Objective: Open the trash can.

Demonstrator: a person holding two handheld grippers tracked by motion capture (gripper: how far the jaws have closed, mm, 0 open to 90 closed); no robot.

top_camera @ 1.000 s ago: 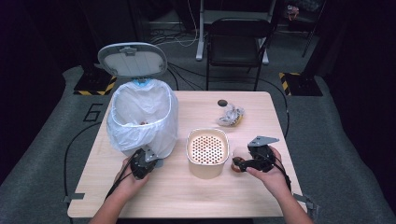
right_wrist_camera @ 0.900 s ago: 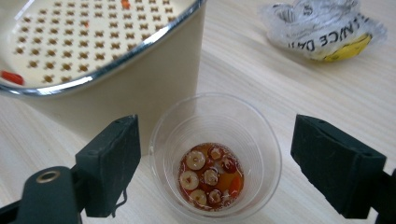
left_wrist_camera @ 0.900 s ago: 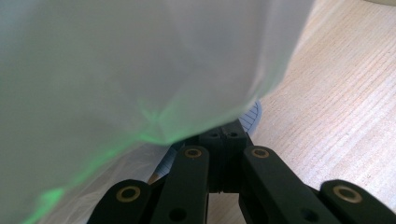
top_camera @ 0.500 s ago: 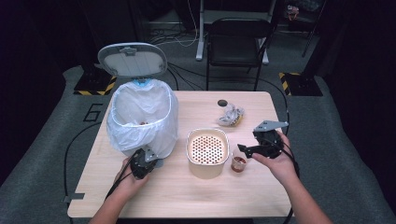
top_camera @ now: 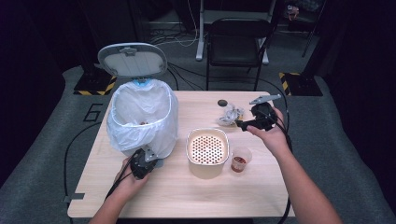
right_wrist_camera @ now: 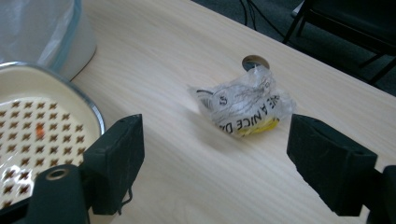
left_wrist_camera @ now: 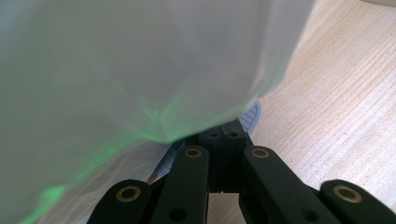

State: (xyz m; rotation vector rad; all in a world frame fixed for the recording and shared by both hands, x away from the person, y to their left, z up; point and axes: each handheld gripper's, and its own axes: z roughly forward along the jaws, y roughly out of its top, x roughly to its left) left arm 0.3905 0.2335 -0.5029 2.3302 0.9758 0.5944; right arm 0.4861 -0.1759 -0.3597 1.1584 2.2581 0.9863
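A crumpled clear plastic bag with black print lies on the far right part of the wooden table. My right gripper hovers just right of it, jaws pointing left. In the right gripper view the jaws stand wide open, and the plastic bag lies ahead between them, untouched. My left gripper rests at the foot of the white-bagged bin. In the left gripper view its fingertips are pressed together under the hanging bag. A small cup with red sauce stands free beside the cream perforated container.
The bin's grey lid stands up at the back. A dark round hole sits in the table behind the plastic bag. A black chair stands beyond the far edge. Cables trail off the left front corner.
My right gripper has left the sauce cup standing on the table and moved away from me, up to the crumpled plastic bag, with its jaws open. The left gripper has stayed put.
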